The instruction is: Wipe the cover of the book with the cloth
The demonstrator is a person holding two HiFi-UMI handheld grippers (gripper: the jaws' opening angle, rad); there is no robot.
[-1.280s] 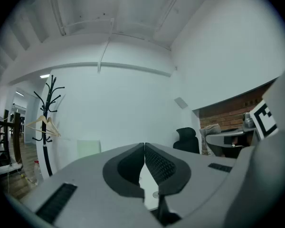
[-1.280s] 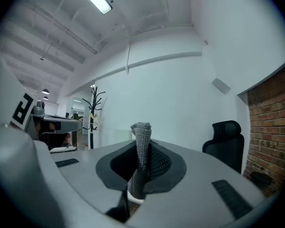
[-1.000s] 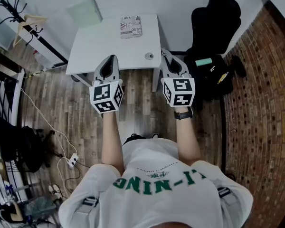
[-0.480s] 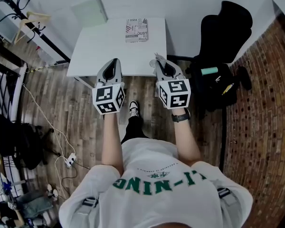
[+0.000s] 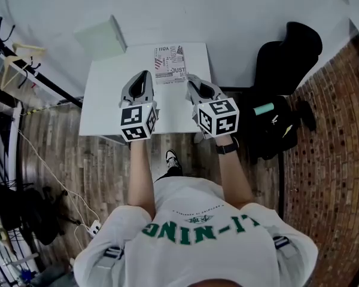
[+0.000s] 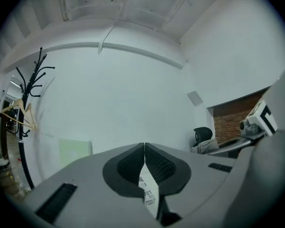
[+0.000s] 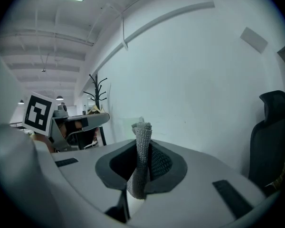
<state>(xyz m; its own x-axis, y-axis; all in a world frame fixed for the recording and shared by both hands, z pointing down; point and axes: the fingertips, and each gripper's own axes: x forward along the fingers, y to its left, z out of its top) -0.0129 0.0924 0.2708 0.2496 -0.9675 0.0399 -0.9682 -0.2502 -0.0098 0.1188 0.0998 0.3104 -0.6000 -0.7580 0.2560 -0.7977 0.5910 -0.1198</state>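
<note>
- The left gripper (image 6: 145, 147) has its jaws pressed together tip to tip, with nothing between them. A strip of the book (image 6: 147, 194) shows through the gap under the pads.
- The right gripper (image 7: 142, 148) pinches the cloth (image 7: 142, 132). It is grey and knitted, bunched into a roll that stands up above the jaws and hangs a little below them.
- In the head view the left gripper (image 5: 144, 75) hangs just left of the book (image 5: 170, 64), over the table (image 5: 107, 100), with its jaws pointing away from the person.
- The right gripper (image 5: 191, 80) is at the book's near right corner, with its tips at the cover's edge. I cannot tell whether the cloth touches the cover.
- The book lies flat with its cover up, showing black-and-white print. It sits at the far edge of the white table, close to the wall.
- Bare forearms run back from the book toward the person, and the right wrist wears a dark watch (image 5: 230, 146).
- A pale green panel (image 5: 100, 37) stands left of the book and beyond it, off the table's far left corner.
- A black chair (image 5: 287, 46) stands well right of the book, off the table.
- A coat rack (image 6: 37, 77) stands well left of the book, by the wall.
</note>
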